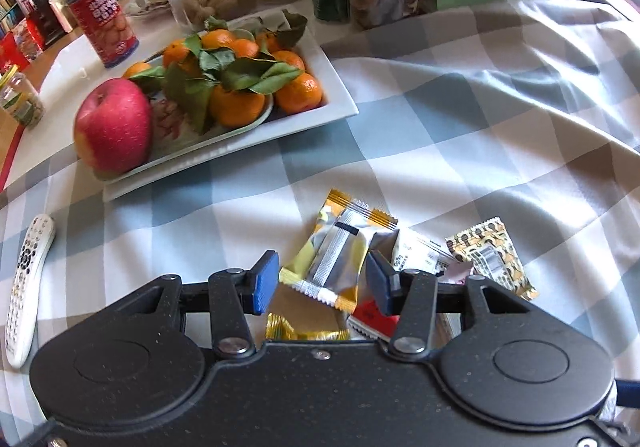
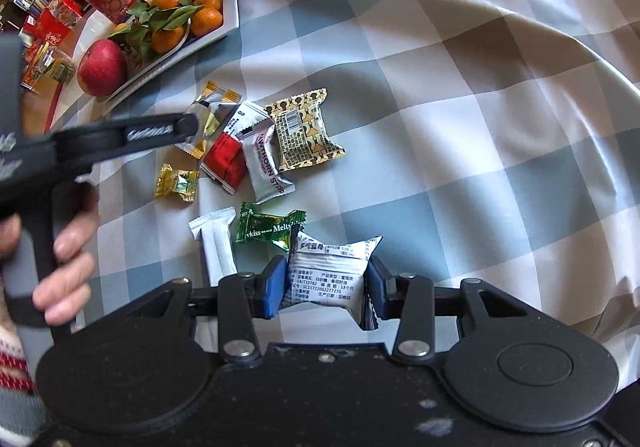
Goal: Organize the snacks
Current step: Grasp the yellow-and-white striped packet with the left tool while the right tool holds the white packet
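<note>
Several wrapped snacks lie on the checked tablecloth. My left gripper [image 1: 322, 279] is around a yellow-and-silver packet [image 1: 340, 251], its blue pads beside the packet's edges; contact is unclear. A red packet [image 1: 374, 317], a gold candy [image 1: 284, 329] and a patterned gold packet [image 1: 490, 259] lie beside it. My right gripper [image 2: 326, 289] is shut on a white packet with printed text [image 2: 328, 277]. A green Meltykiss candy [image 2: 268, 229], a plain white packet [image 2: 216, 243], a silver Hawthorn strip [image 2: 264, 161] and the red packet [image 2: 226, 159] lie ahead.
A white tray [image 1: 312, 119] with tangerines and a red apple [image 1: 114, 125] stands at the back left. A red can [image 1: 104, 21], jars and a green box stand behind it. A white remote [image 1: 26, 287] lies at the left.
</note>
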`<state>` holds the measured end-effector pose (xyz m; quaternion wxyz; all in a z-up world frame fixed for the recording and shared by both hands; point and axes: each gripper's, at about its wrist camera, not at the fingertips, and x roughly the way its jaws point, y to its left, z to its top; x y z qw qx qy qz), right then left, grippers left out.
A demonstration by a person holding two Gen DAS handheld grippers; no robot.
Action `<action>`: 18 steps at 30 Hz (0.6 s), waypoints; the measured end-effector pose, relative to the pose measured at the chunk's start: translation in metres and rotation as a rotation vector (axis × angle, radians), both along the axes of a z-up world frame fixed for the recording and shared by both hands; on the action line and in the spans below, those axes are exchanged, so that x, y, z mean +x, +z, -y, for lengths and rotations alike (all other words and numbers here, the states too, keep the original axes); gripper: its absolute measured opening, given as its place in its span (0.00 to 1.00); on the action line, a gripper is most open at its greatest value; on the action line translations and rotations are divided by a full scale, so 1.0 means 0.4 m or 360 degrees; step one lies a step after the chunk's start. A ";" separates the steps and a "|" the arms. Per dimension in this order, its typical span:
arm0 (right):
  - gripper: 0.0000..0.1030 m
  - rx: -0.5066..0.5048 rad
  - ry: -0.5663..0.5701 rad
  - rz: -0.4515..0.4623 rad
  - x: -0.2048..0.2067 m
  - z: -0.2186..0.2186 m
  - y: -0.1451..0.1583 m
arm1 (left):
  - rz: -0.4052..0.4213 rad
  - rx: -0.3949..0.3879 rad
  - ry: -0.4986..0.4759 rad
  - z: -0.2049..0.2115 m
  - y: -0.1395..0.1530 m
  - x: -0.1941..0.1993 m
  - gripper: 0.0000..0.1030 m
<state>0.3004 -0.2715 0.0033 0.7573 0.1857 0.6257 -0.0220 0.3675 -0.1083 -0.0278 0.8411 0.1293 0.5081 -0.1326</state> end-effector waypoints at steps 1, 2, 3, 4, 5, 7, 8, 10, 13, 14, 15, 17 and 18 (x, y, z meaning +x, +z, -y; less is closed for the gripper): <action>0.43 0.0004 -0.0001 -0.0005 0.000 0.000 -0.001 | -0.0007 0.0004 0.0002 0.004 -0.004 0.005 0.54; 0.43 0.0012 -0.0003 -0.0010 0.000 0.002 -0.001 | -0.0017 0.0008 0.0003 0.007 -0.010 0.011 0.54; 0.43 0.0024 -0.0007 -0.0013 0.000 0.004 -0.001 | -0.0025 0.0012 0.0005 0.010 -0.013 0.016 0.54; 0.43 0.0032 -0.0011 -0.0013 0.001 0.006 0.000 | -0.0034 0.0014 0.0005 0.013 -0.019 0.020 0.54; 0.43 0.0035 -0.0016 -0.0012 0.002 0.007 0.002 | -0.0041 0.0022 0.0003 0.016 -0.025 0.024 0.55; 0.43 0.0036 -0.0028 -0.0007 0.004 0.011 0.004 | -0.0052 0.0024 0.0003 0.020 -0.036 0.032 0.56; 0.43 0.0039 -0.0036 -0.0007 0.005 0.014 0.005 | -0.0061 0.0031 0.0008 0.022 -0.043 0.036 0.56; 0.43 0.0052 -0.0050 -0.0010 0.005 0.019 0.005 | -0.0073 0.0054 0.0020 0.027 -0.054 0.048 0.56; 0.43 0.0078 -0.0063 -0.0019 0.005 0.023 0.006 | -0.0086 0.0031 0.0046 0.027 -0.062 0.059 0.57; 0.43 0.0083 -0.0066 -0.0021 0.005 0.024 0.006 | -0.0094 0.0017 0.0060 0.027 -0.062 0.063 0.56; 0.43 0.0085 -0.0068 -0.0023 0.004 0.024 0.007 | -0.0107 0.0003 0.0075 0.027 -0.063 0.068 0.56; 0.43 0.0082 -0.0068 -0.0023 0.005 0.022 0.007 | -0.0135 -0.0035 0.0114 0.022 -0.062 0.075 0.56; 0.43 0.0080 -0.0065 -0.0022 0.006 0.020 0.007 | -0.0153 -0.0054 0.0136 0.019 -0.063 0.079 0.55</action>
